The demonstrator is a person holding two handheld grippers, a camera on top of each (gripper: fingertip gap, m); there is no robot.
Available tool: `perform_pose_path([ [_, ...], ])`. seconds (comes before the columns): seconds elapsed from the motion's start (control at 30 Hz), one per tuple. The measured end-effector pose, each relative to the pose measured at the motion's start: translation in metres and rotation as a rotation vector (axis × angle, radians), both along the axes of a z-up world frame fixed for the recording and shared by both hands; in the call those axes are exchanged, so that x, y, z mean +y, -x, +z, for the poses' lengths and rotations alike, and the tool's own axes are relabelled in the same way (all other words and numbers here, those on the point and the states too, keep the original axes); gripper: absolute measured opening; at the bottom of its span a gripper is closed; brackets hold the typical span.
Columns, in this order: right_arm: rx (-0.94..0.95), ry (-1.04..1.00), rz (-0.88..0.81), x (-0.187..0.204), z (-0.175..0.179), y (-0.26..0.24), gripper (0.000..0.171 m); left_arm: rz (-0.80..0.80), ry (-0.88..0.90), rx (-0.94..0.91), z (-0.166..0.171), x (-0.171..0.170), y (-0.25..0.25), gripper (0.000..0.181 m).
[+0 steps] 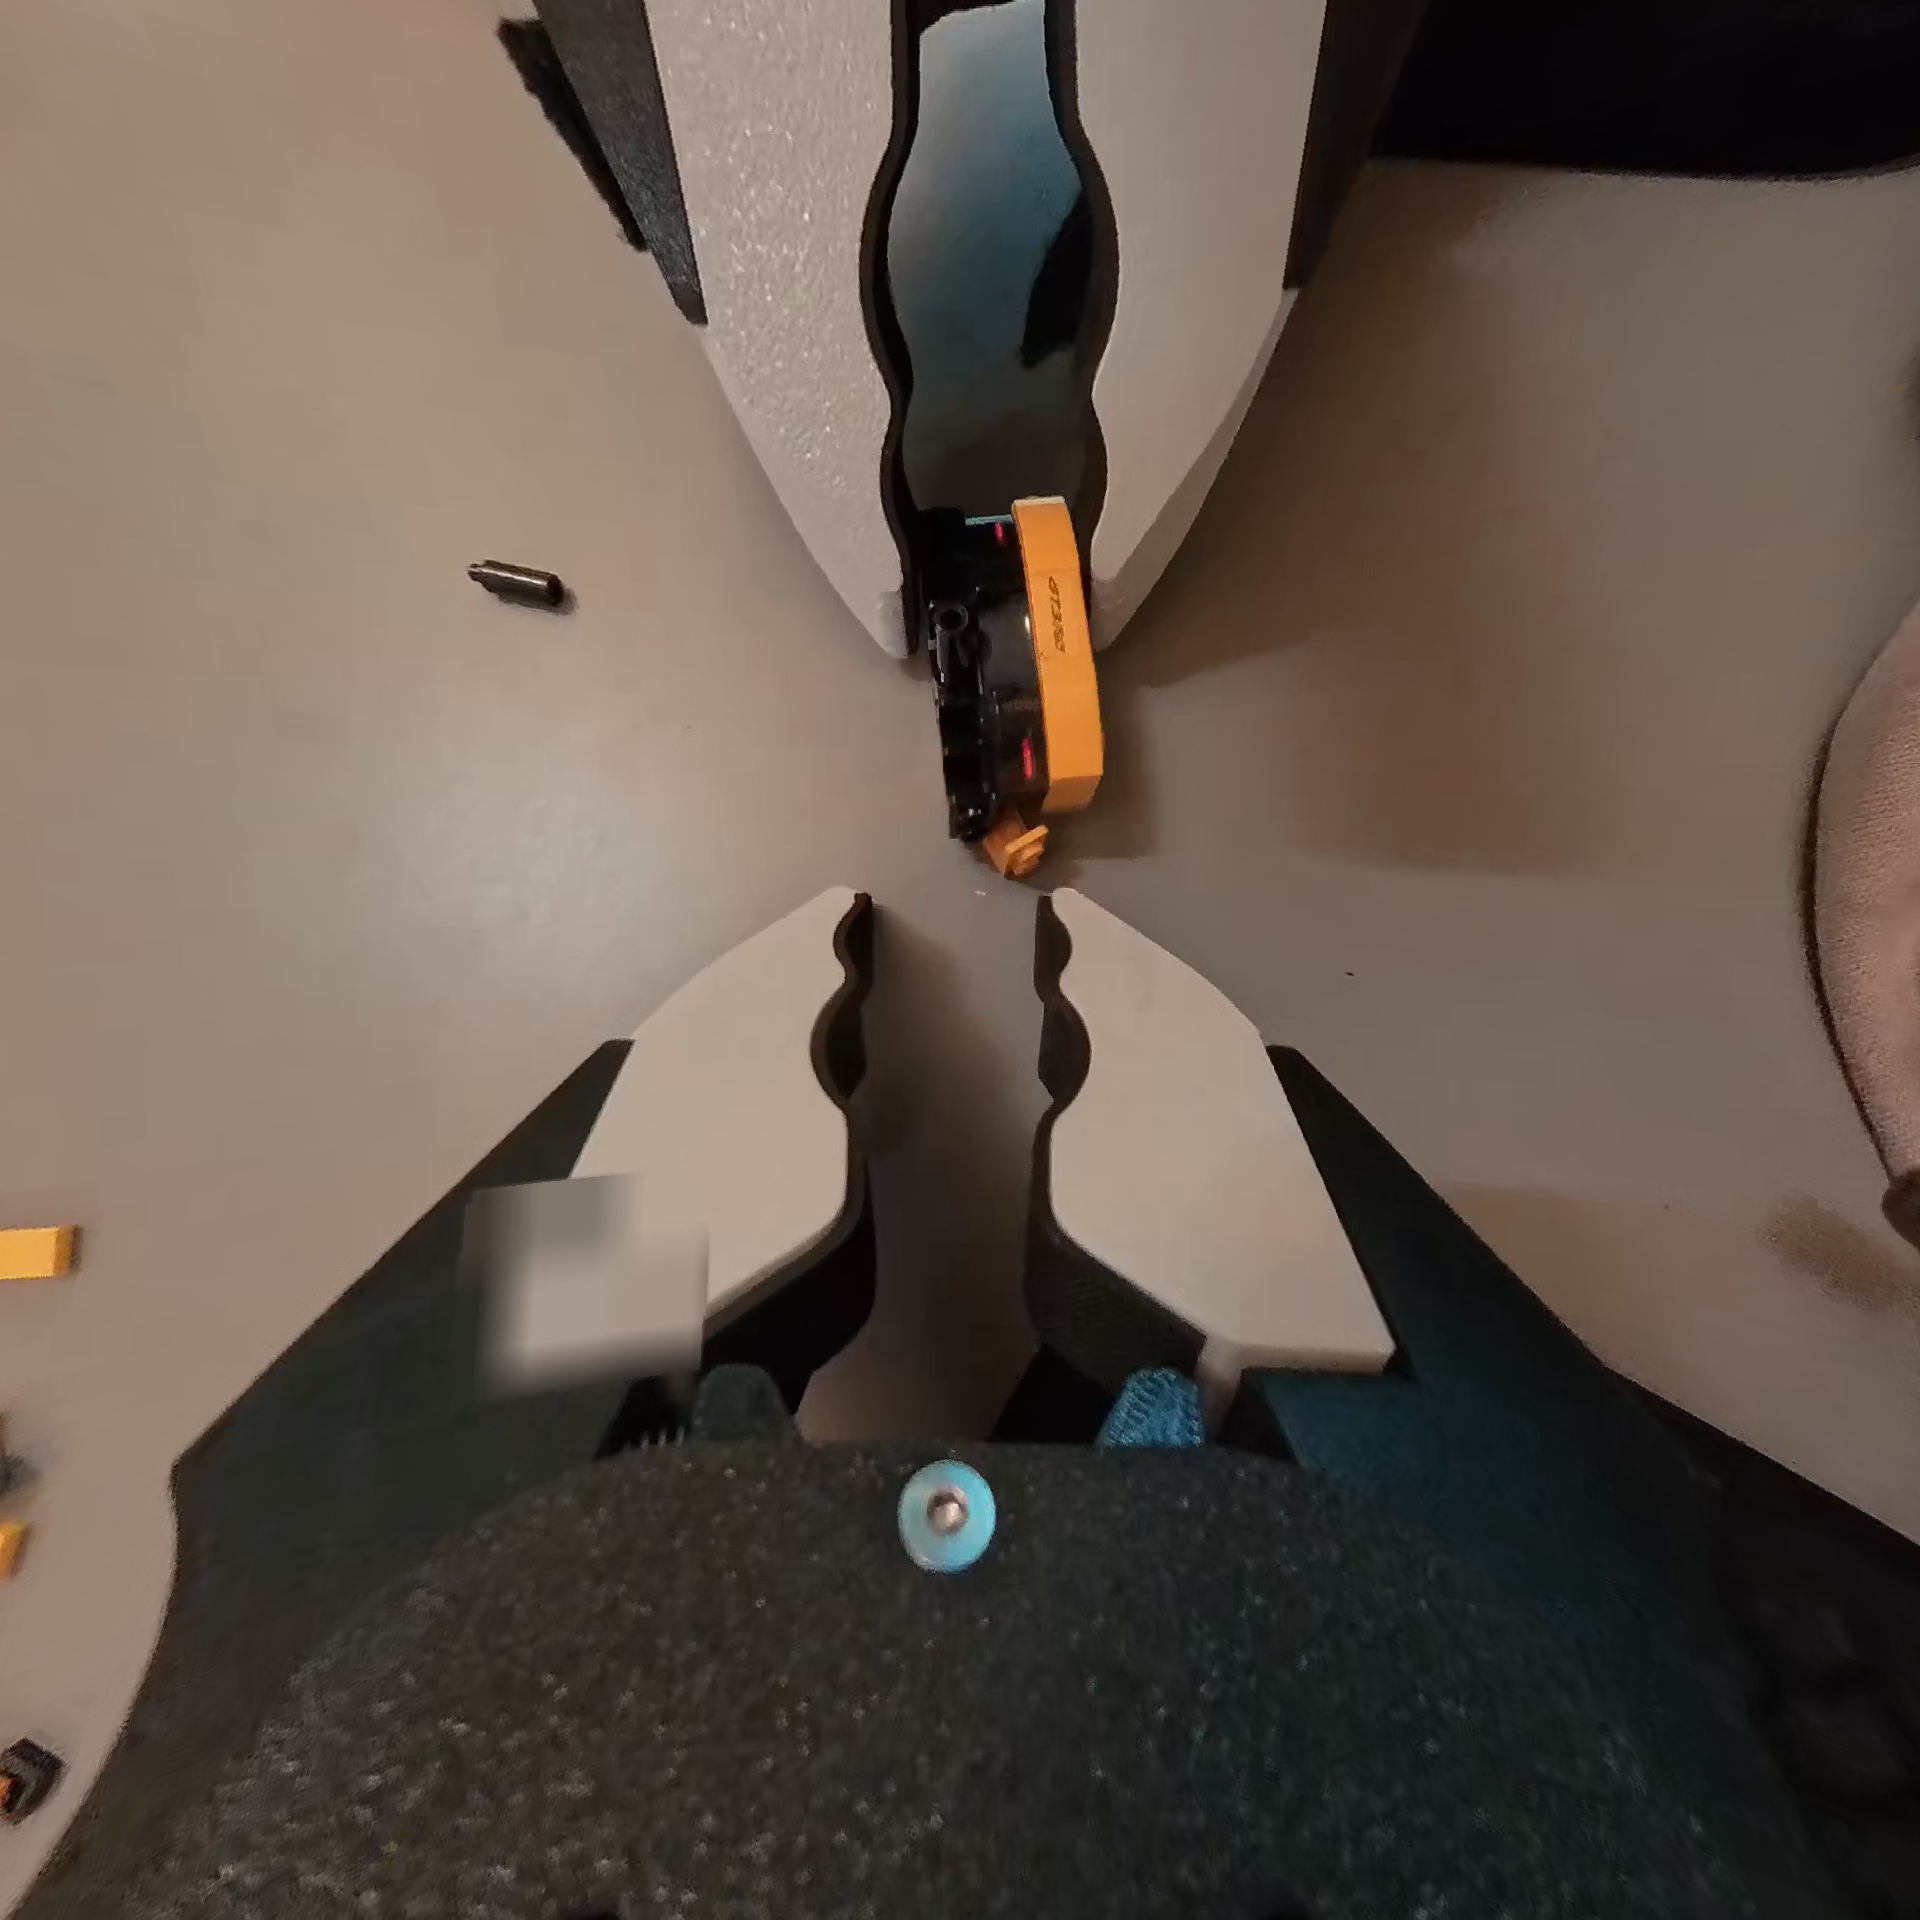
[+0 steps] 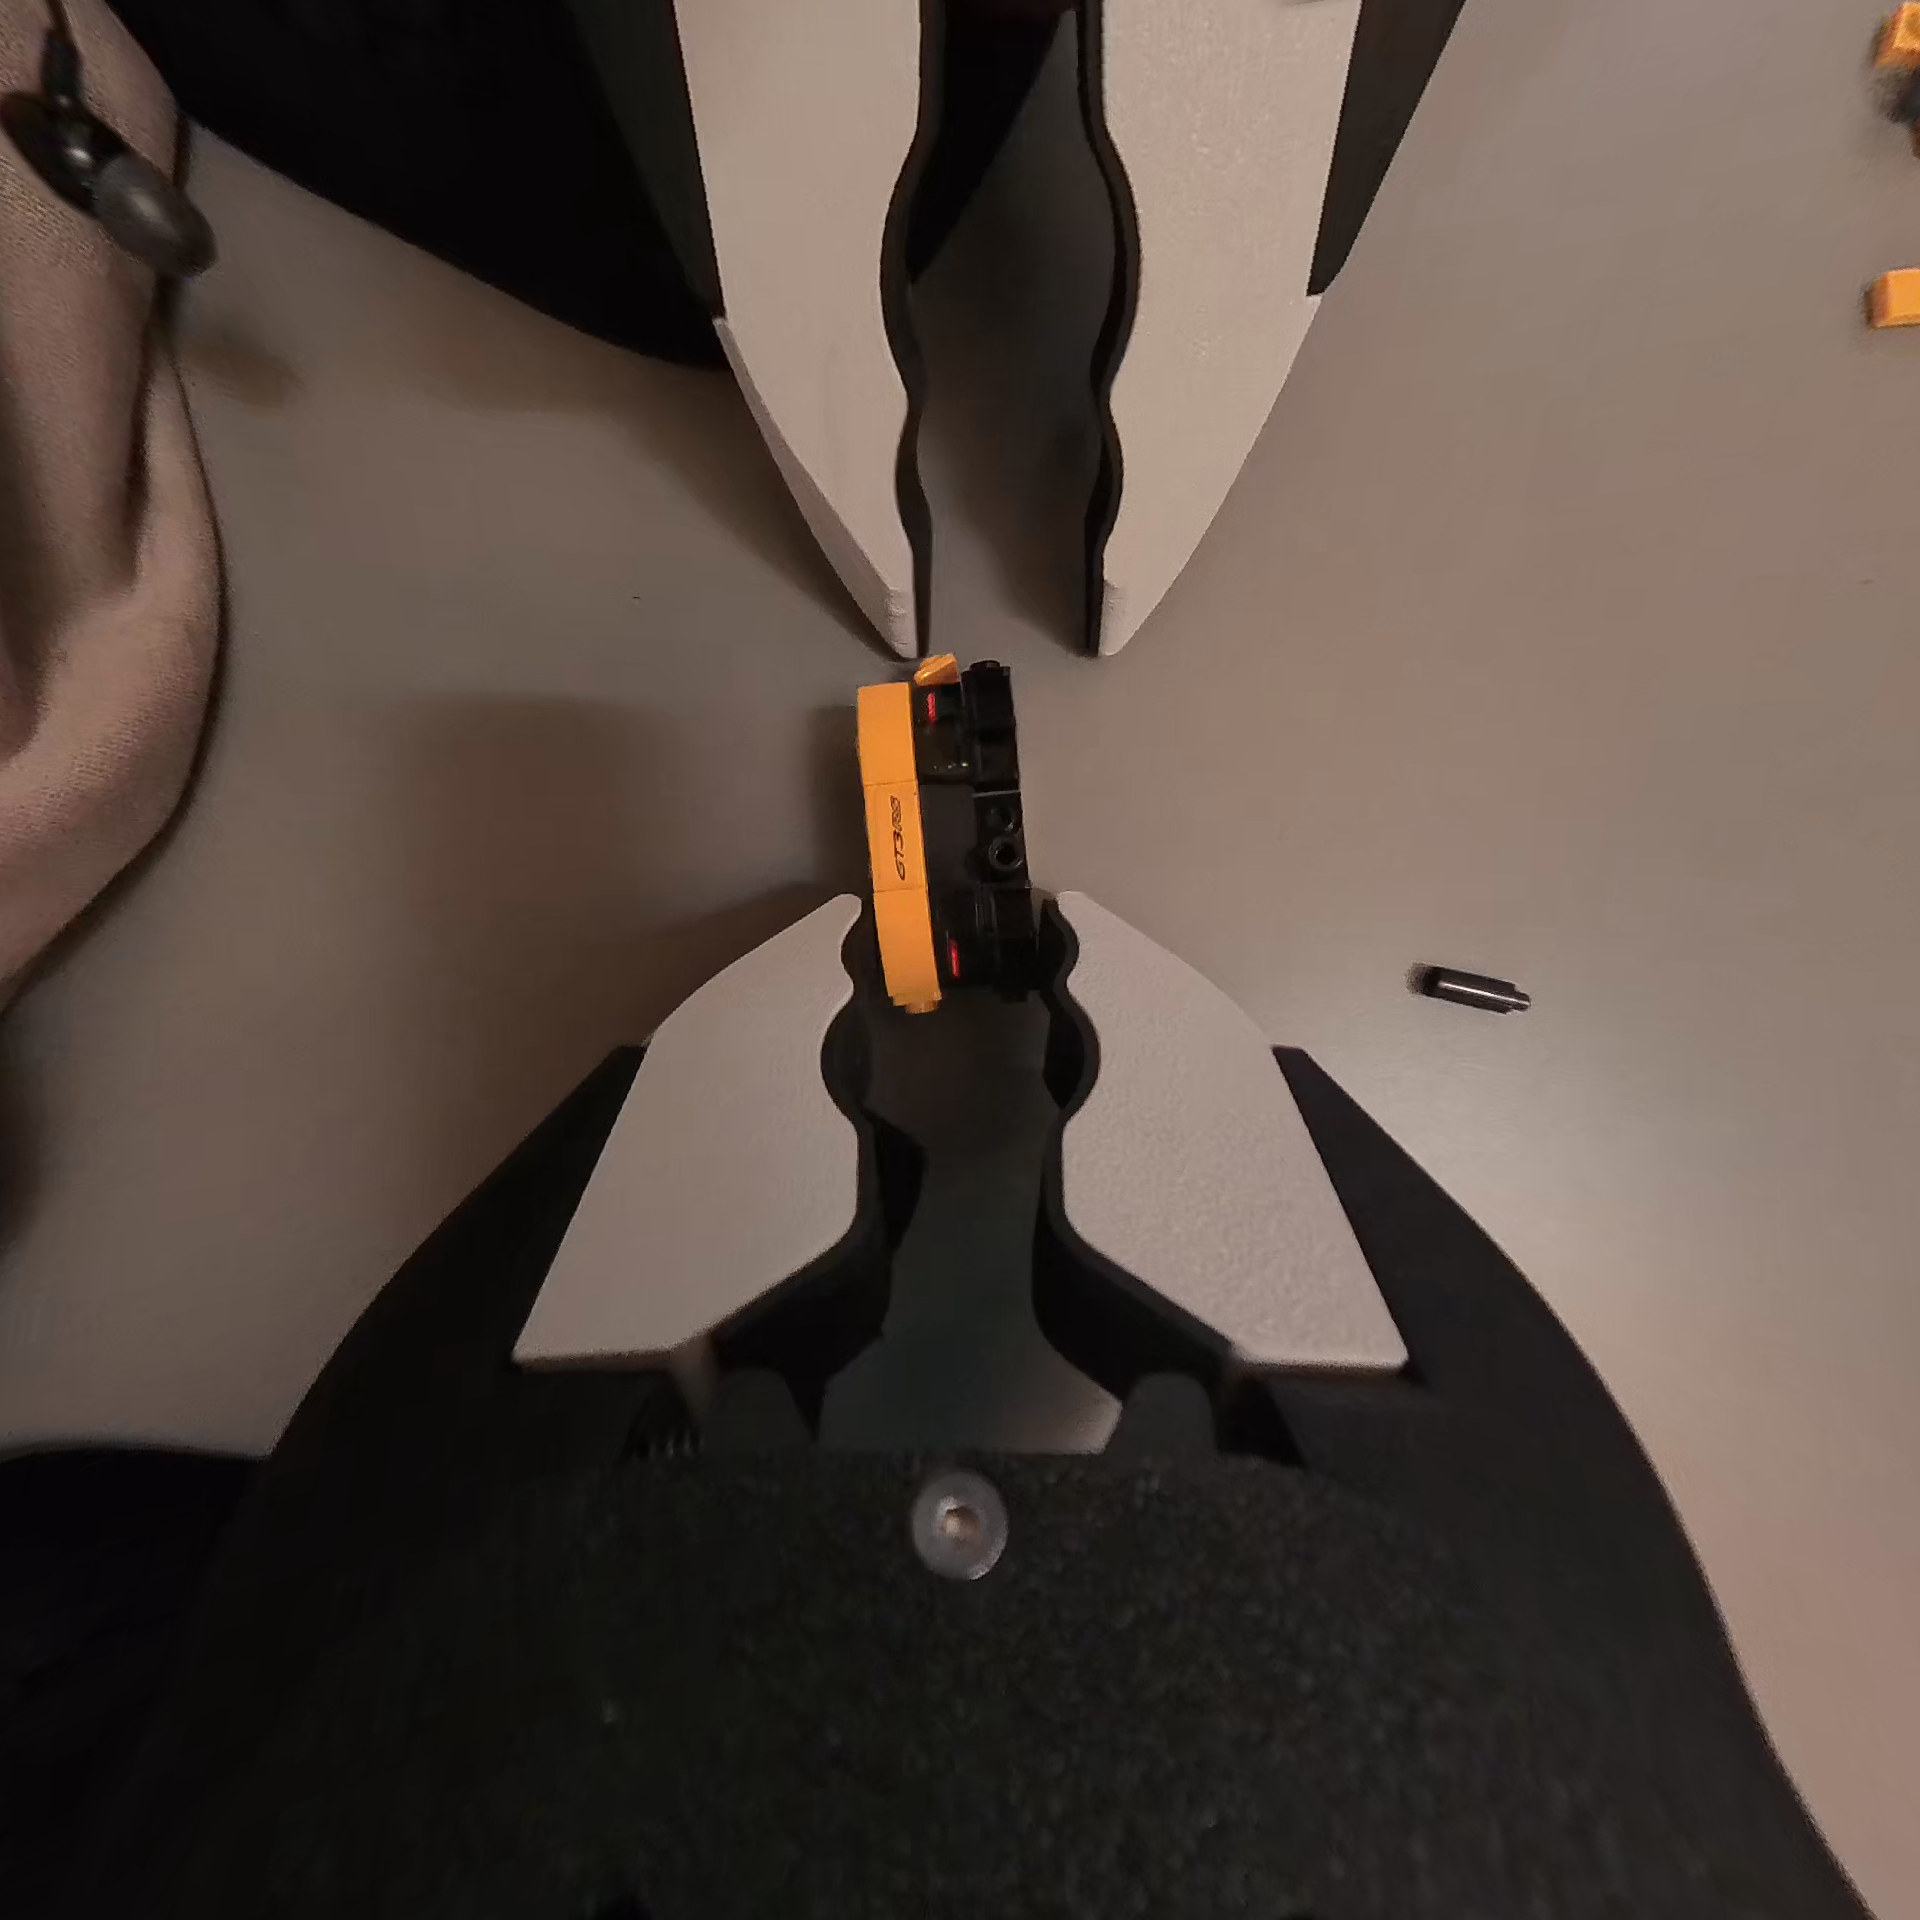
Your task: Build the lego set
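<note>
In the left wrist view, the left hand-held gripper (image 1: 954,902) sits at 6 o'clock with its grey fingers parted by a narrow gap and nothing between them. Just past its tips, at the centre, lies the lego assembly (image 1: 1023,675), black with an orange curved strip along one side and small red spots. Its far end is tucked between the fingers of the right hand-held gripper (image 1: 997,613), which reaches in from 12 o'clock. A small orange piece (image 1: 1016,852) pokes out at the assembly's near end; its shape is hard to make out. A dark pin (image 1: 516,585) lies apart at 10 o'clock. At 8 o'clock orange bricks (image 1: 36,1251) are cut off by the frame edge. The tabletop (image 1: 312,831) is plain grey, dimly lit. Pale fabric (image 1: 1870,935) intrudes at 3 o'clock.

In the right wrist view, the right hand-held gripper (image 2: 954,904) clamps the near end of the lego assembly (image 2: 940,831), whose lower part is hidden between the pads. The left hand-held gripper (image 2: 1003,634) comes from 12 o'clock, tips slightly apart, just beside the assembly's far end. The dark pin (image 2: 1470,987) rests at 3 o'clock. Orange bricks (image 2: 1891,301) are cropped at 2 o'clock. Pale fabric (image 2: 94,623) with a dark cord fills 9 o'clock over the grey tabletop (image 2: 1558,623).
</note>
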State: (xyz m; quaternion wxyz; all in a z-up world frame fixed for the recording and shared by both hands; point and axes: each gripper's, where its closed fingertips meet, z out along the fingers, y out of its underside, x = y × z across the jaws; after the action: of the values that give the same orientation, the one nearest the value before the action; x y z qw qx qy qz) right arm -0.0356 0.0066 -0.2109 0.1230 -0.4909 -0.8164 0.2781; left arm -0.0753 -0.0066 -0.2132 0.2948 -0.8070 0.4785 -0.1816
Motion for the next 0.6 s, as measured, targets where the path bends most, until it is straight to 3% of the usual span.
perform_pose_path([
  [0.33,-0.067,-0.019,0.094,0.0,-0.001,0.001,0.029,0.047,-0.074,0.02,0.001,0.013,0.006,0.023],
  [0.6,-0.066,-0.007,0.09,0.004,0.0,0.005,0.029,-0.018,-0.048,-0.003,0.001,0.004,0.006,0.029],
])
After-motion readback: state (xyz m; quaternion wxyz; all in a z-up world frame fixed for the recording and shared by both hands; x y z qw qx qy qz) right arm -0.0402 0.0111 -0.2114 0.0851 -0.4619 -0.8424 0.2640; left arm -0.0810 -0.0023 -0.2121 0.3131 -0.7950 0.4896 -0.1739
